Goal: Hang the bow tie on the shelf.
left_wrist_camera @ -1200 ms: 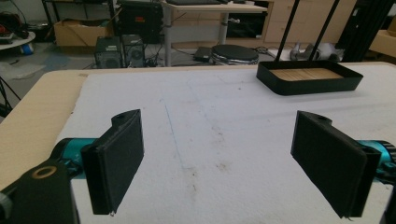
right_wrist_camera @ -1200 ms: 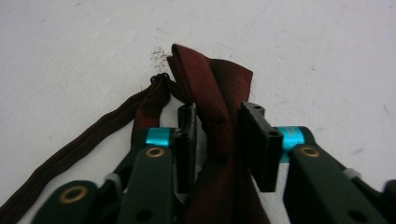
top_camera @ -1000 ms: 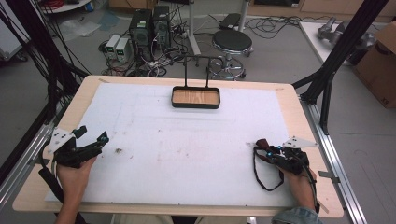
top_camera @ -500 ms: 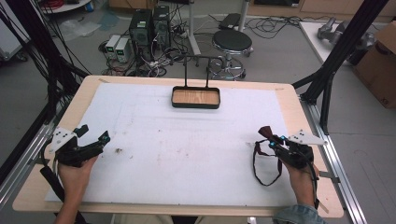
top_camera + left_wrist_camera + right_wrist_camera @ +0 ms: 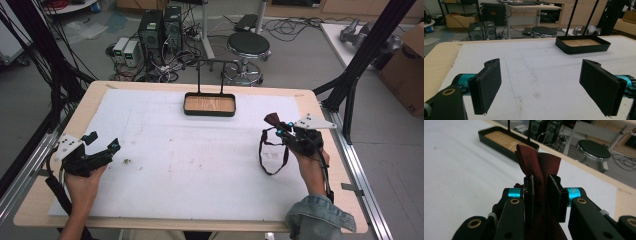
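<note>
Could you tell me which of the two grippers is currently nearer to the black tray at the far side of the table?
The right. The right gripper is off the black tray's right end, slightly nearer the person, clamping a dark red cloth. The left gripper sits open far off by the table's left edge.

One light wooden table [image 5: 320,107] fills the middle of the high view, and one white foam sheet [image 5: 200,165] covers most of its top. One shallow black rectangular tray with a wooden floor [image 5: 209,104] sits at the upper centre of the sheet, with two thin black upright posts rising from its far edge. Two black handheld grippers are present: the left gripper [image 5: 102,141] at lower left and the right gripper [image 5: 275,126] at centre right. One dark red piece of cloth [image 5: 541,167] sits between the right gripper's jaws. On the floor beyond the table stand one round black stool [image 5: 248,44] at upper centre and two black computer towers [image 5: 161,27] at upper left. One brown cardboard box [image 5: 407,70] shows at the upper right edge.
</note>
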`<state>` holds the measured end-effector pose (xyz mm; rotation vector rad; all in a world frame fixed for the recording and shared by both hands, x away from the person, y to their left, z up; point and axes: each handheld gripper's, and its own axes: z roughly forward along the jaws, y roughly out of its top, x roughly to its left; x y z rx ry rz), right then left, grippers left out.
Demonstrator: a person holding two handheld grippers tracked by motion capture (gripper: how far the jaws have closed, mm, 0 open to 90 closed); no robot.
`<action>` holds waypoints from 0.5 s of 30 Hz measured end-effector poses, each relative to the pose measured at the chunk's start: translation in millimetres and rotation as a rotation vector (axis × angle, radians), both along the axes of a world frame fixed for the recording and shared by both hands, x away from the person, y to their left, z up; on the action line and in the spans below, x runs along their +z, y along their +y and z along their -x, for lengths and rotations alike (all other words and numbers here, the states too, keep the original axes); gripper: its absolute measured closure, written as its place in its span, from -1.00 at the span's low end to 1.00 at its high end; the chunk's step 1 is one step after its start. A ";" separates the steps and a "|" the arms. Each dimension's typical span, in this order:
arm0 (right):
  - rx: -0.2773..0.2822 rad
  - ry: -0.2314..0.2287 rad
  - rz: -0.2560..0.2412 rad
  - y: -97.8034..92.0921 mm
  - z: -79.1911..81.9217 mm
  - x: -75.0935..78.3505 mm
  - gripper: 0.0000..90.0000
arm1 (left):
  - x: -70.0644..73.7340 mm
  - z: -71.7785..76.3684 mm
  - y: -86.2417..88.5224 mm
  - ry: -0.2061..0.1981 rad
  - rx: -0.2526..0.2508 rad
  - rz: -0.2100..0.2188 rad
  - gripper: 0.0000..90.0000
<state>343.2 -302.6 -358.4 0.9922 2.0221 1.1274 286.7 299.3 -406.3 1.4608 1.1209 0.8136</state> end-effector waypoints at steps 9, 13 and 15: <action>0.025 -0.020 0.023 24.2 -36.1 14.6 0.68 | 0.2 -1.2 -1.5 0.001 -0.009 0.000 -0.59; 0.033 -0.039 0.031 33.0 -49.7 22.0 0.68 | 0.4 -1.5 -0.9 -0.001 -0.010 0.005 -0.59; 0.035 -0.055 0.034 37.5 -56.1 27.2 0.68 | 0.3 -1.8 -0.7 0.000 -0.010 0.008 -0.59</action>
